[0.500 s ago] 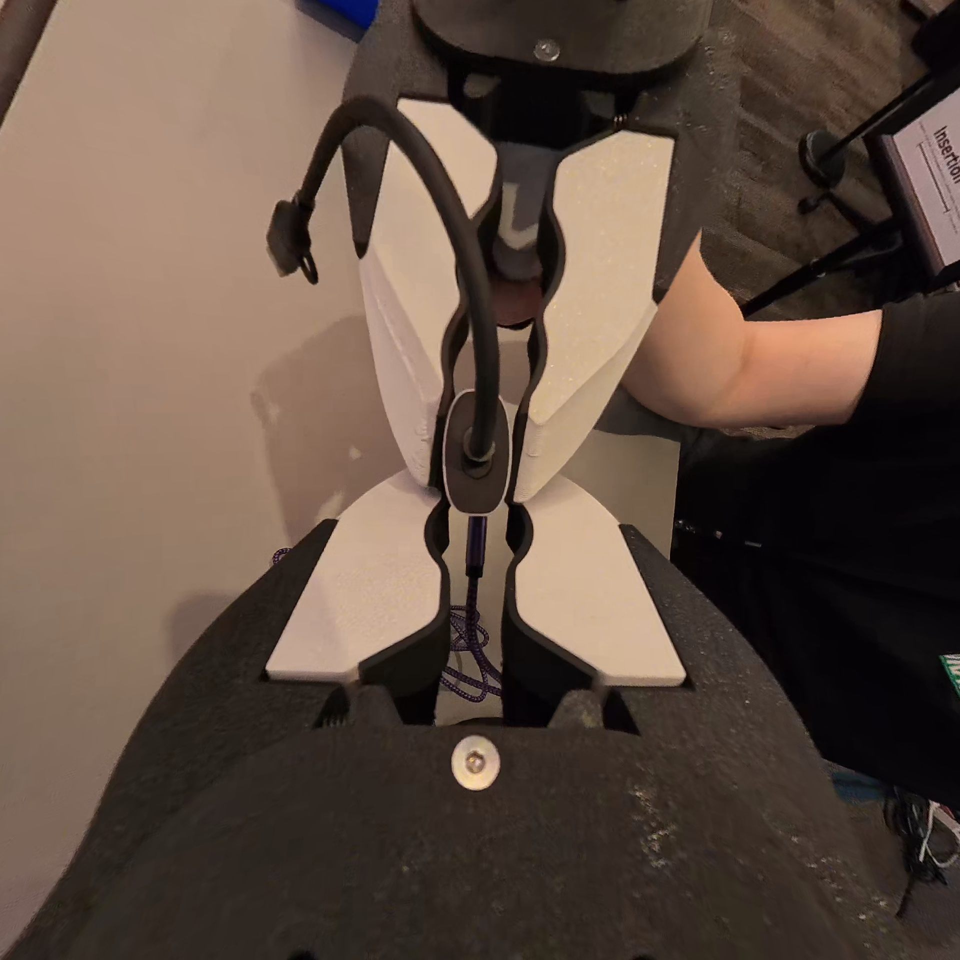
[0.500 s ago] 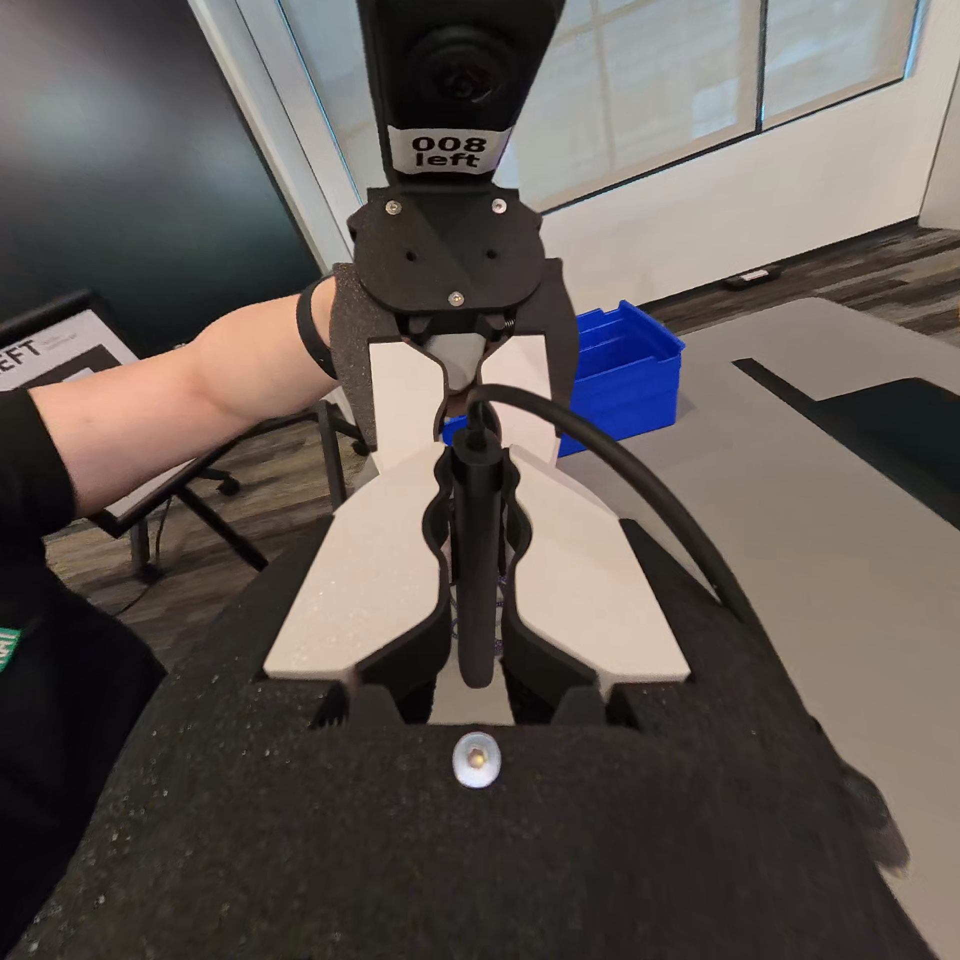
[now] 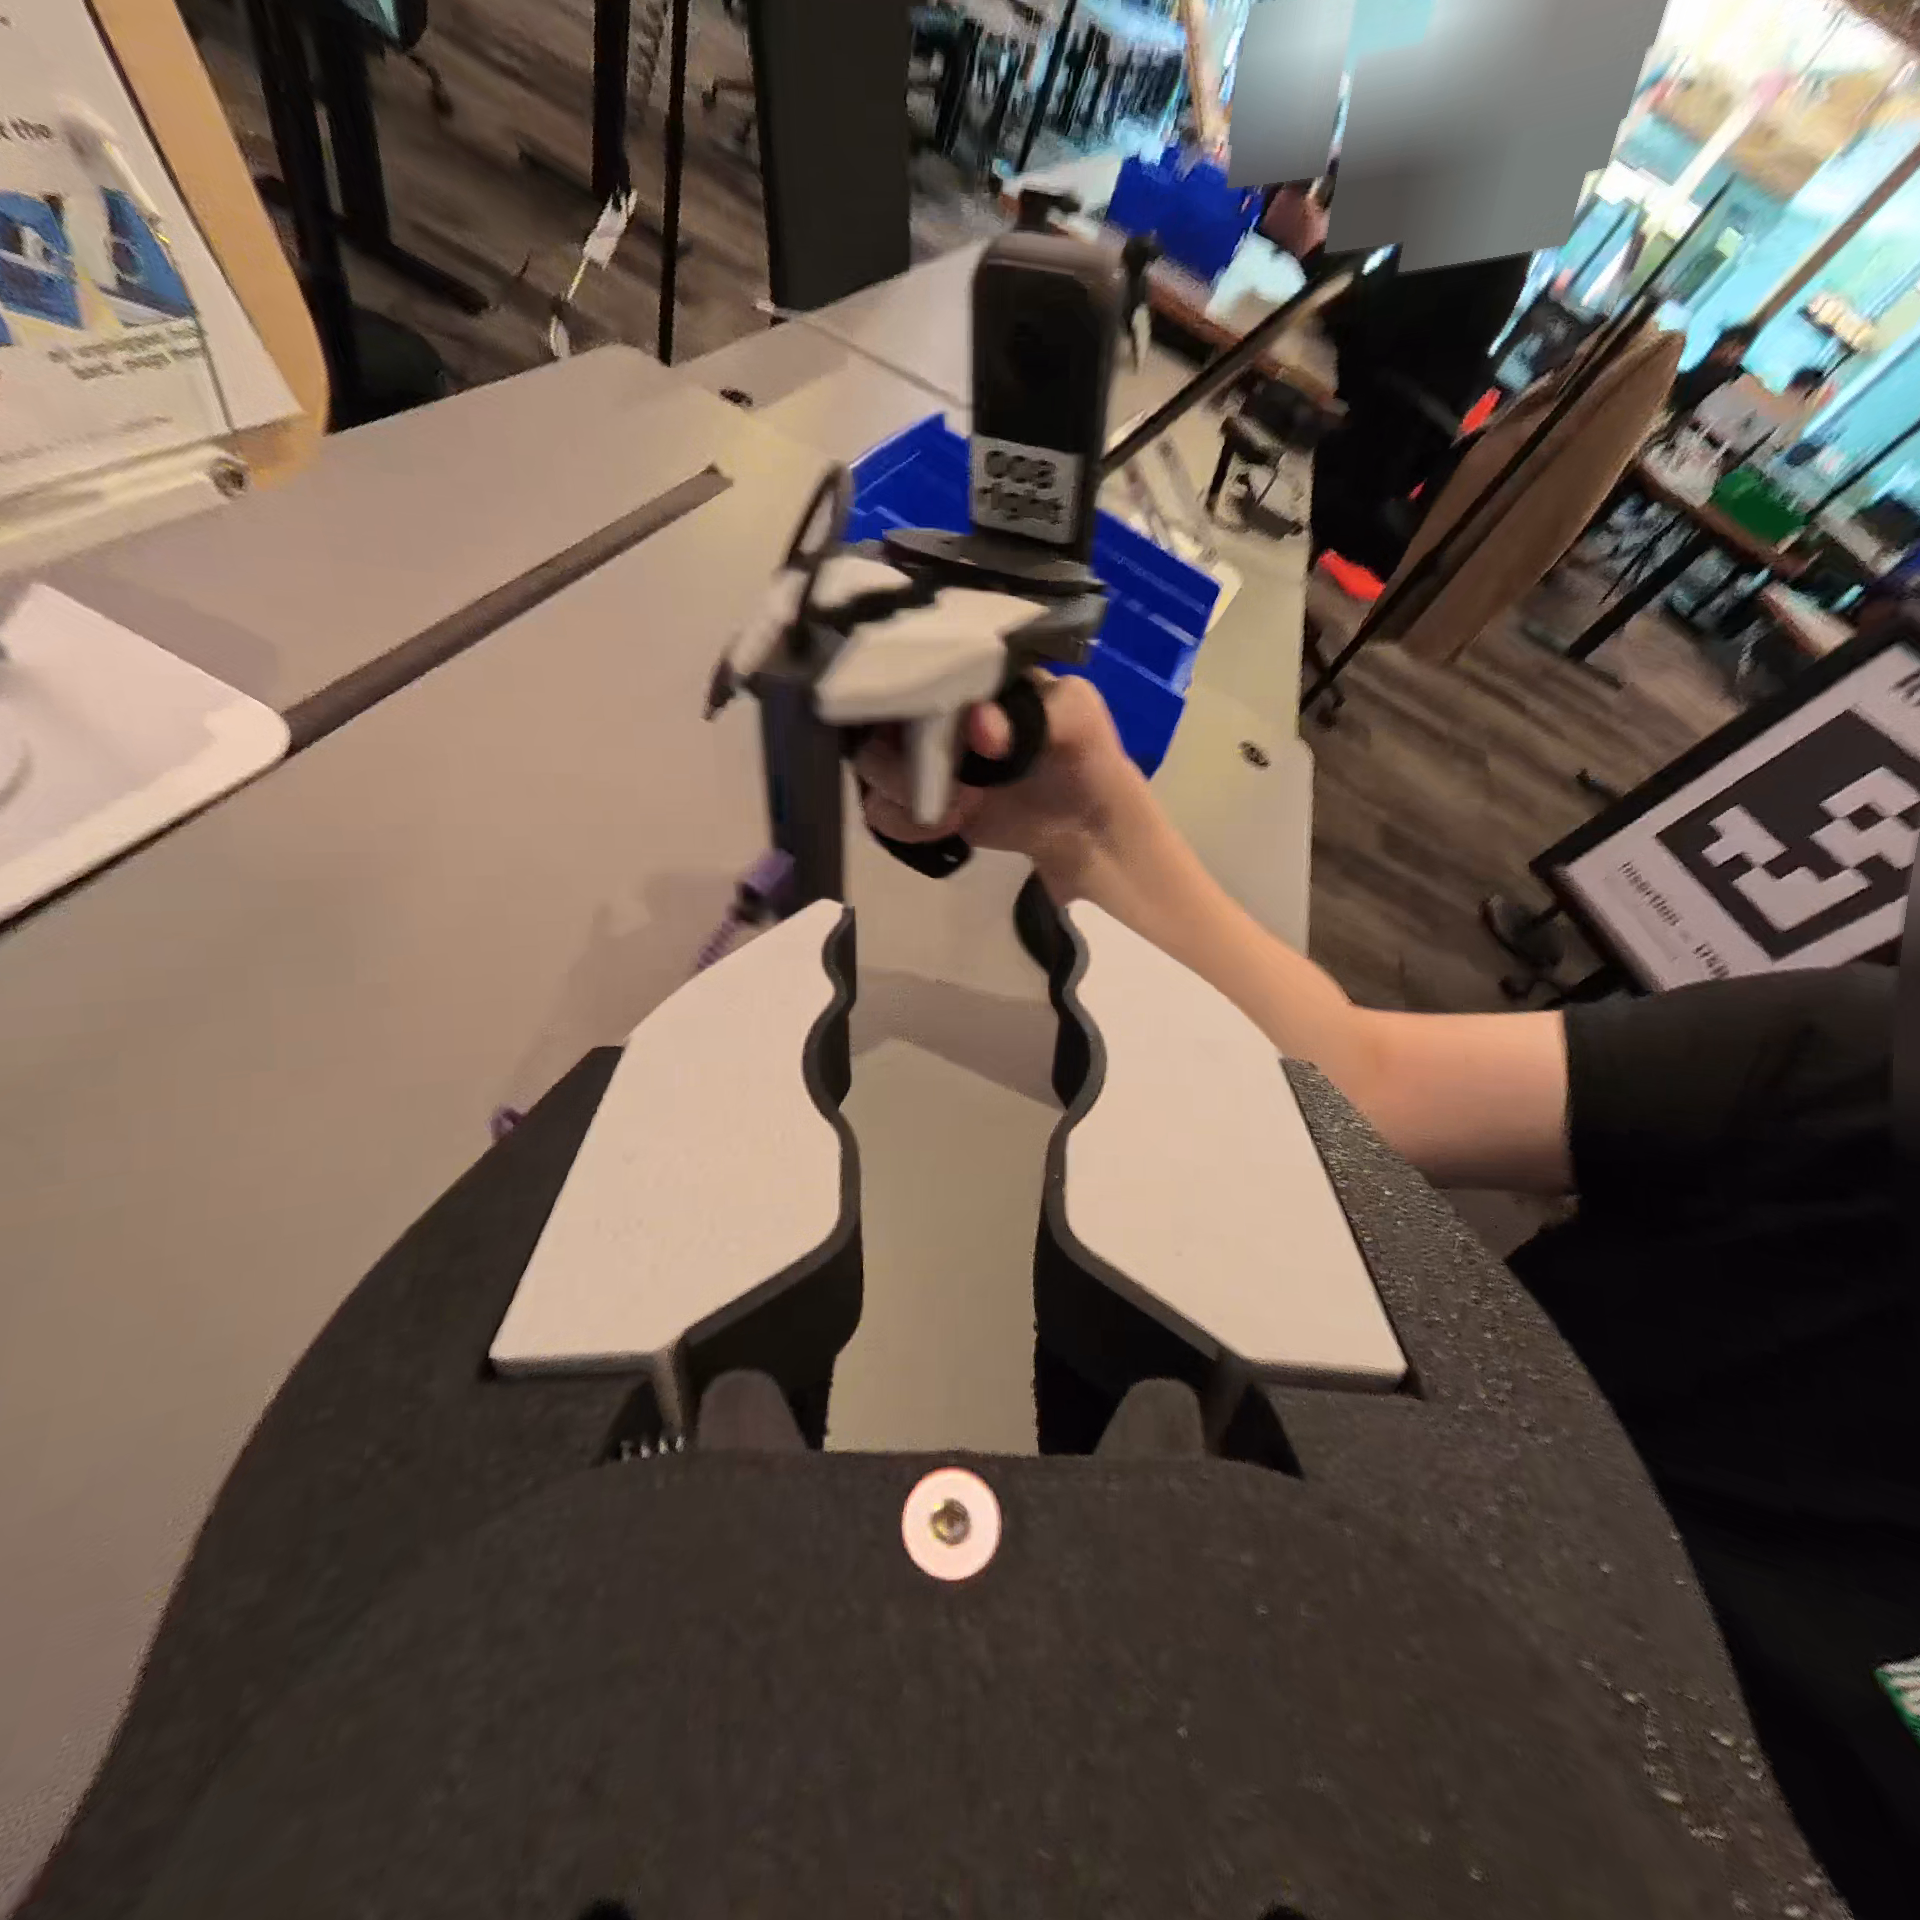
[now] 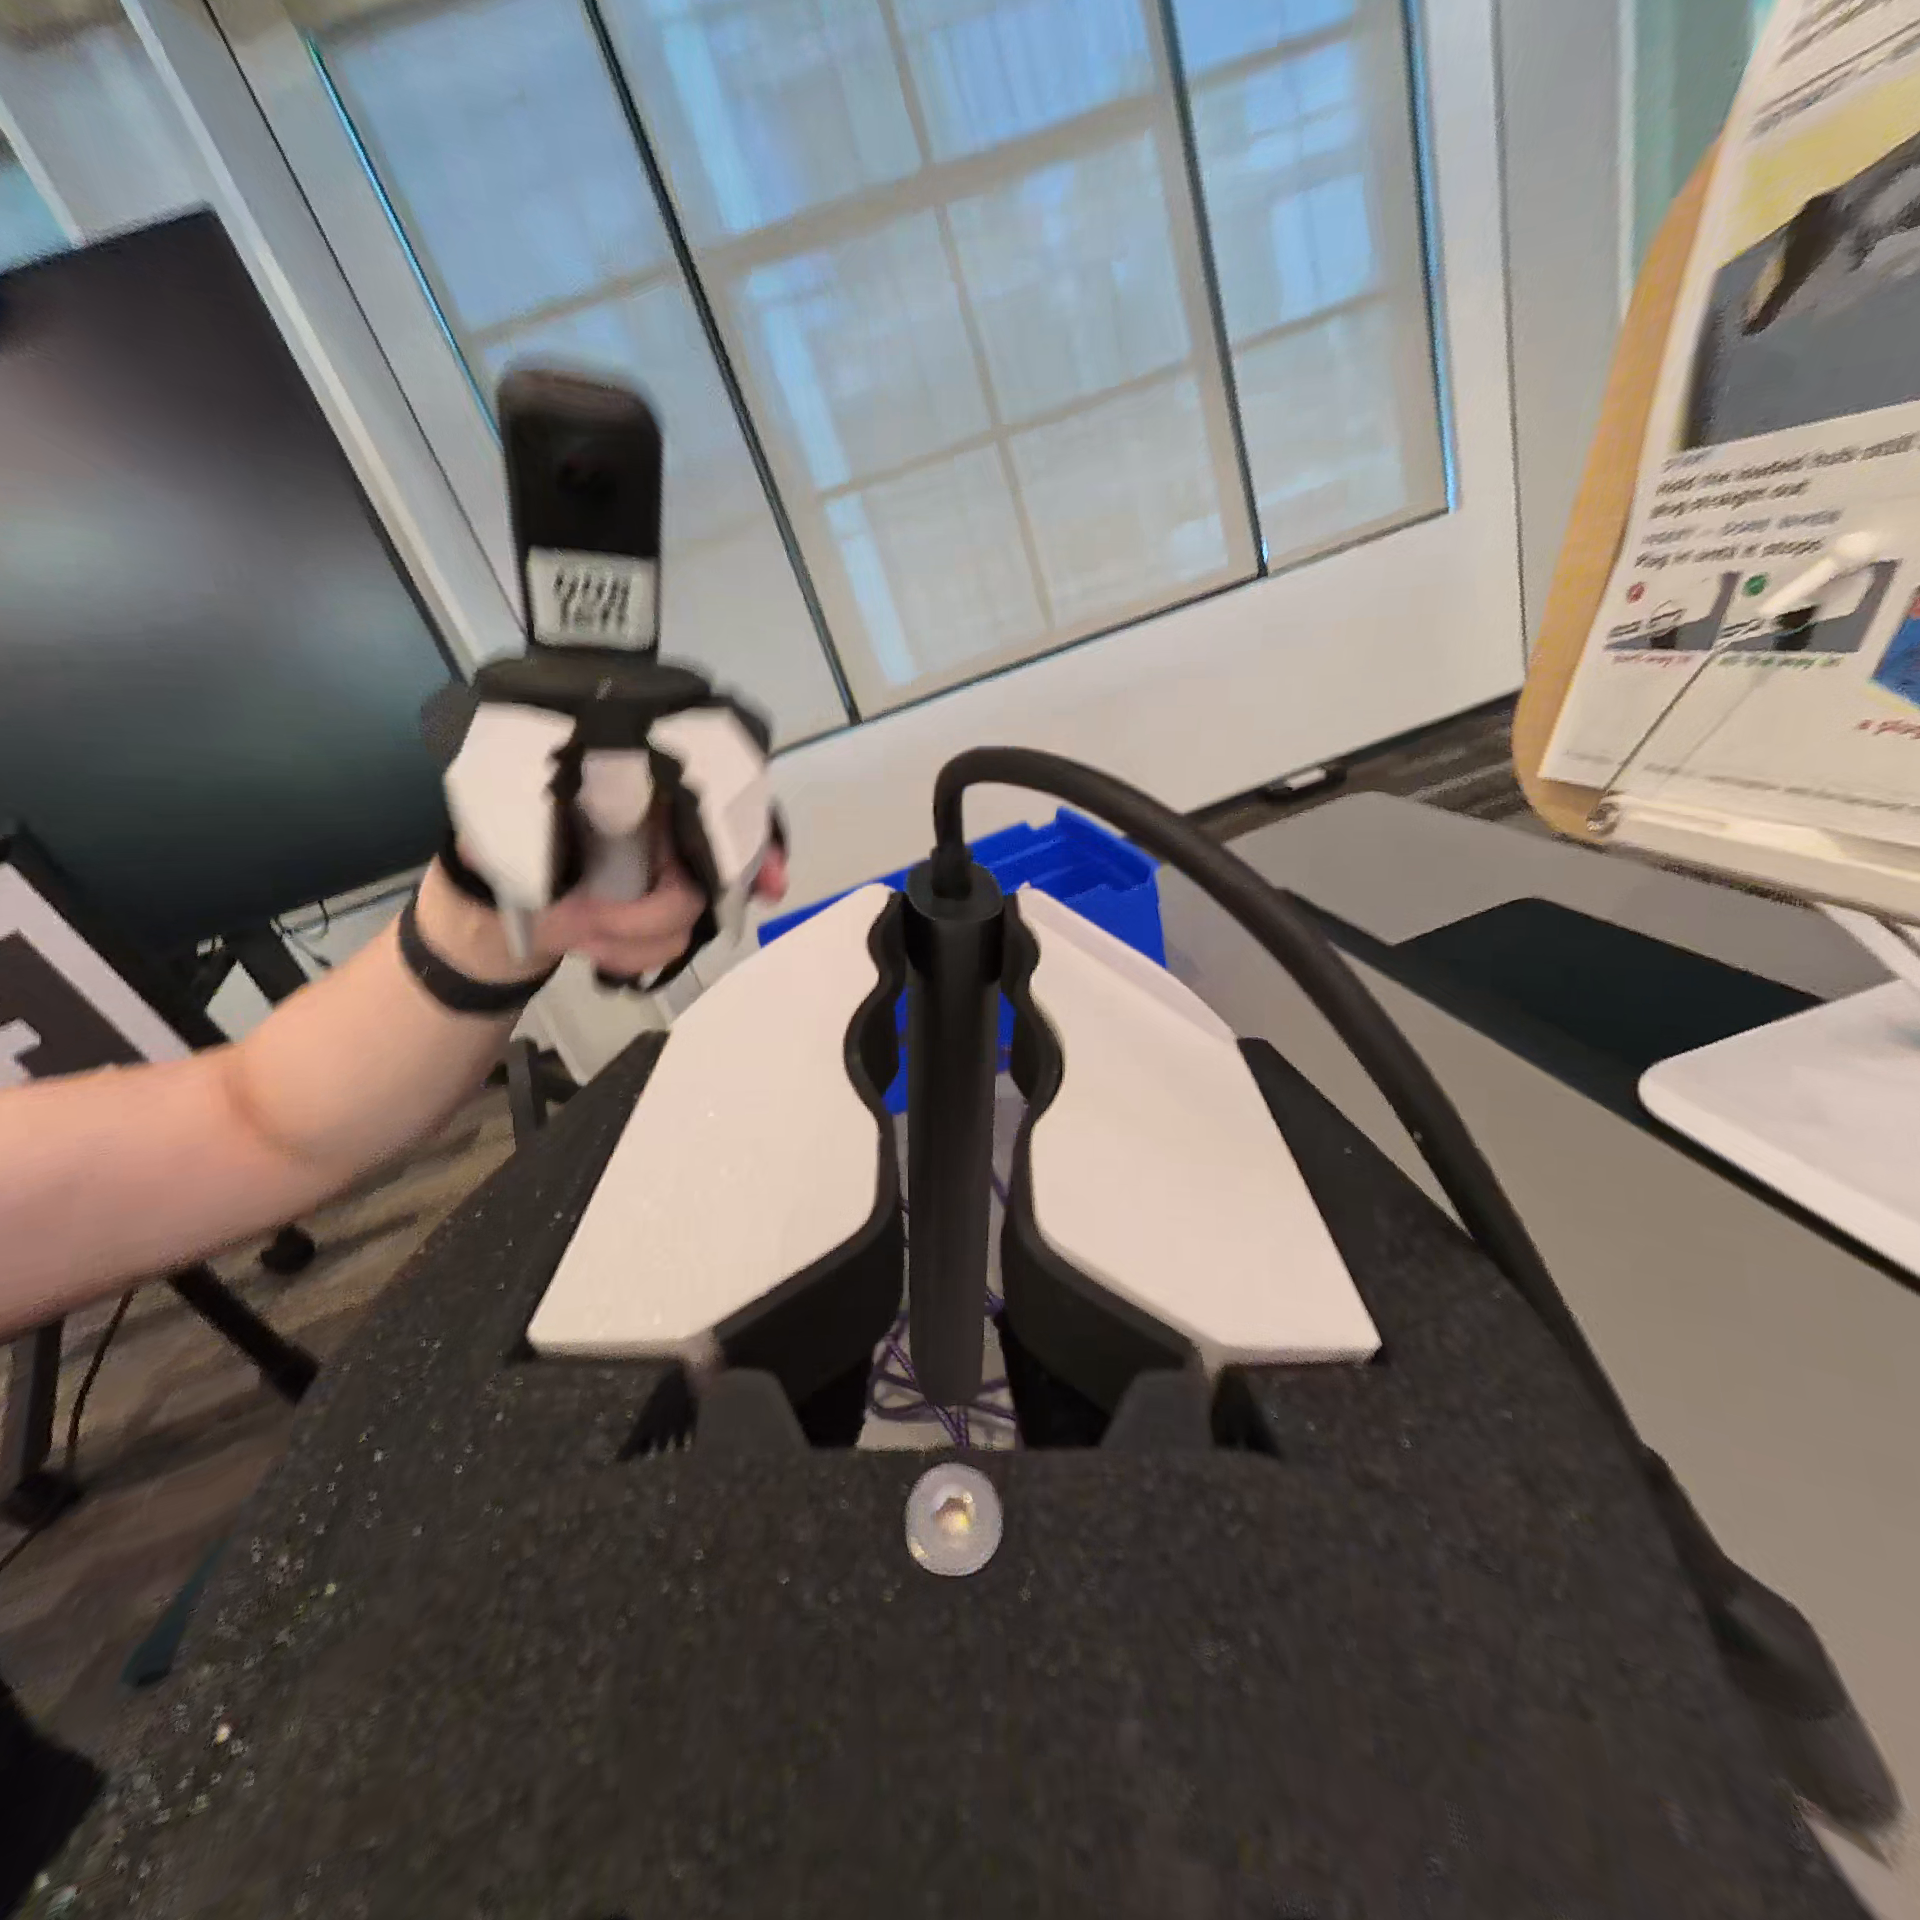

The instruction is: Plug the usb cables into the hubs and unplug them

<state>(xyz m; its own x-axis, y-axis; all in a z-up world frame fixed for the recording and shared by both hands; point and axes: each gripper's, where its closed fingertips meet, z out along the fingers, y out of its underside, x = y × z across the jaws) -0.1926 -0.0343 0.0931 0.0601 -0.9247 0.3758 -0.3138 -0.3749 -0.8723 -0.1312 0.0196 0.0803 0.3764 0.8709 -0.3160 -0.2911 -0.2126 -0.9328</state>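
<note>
Black slim hub (image 4: 943, 1132), bar-shaped, clamped lengthwise between white fingers (image 4: 748, 1143); thick black lead (image 4: 1226, 914) arching from far end toward right. Purple braided cable (image 4: 935, 1397) coiled beneath on table, partly hidden.

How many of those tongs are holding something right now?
1. The right tongs clamp an upright black hub with its cable arching away. The left tongs are open and empty, raised off to the side.
</note>
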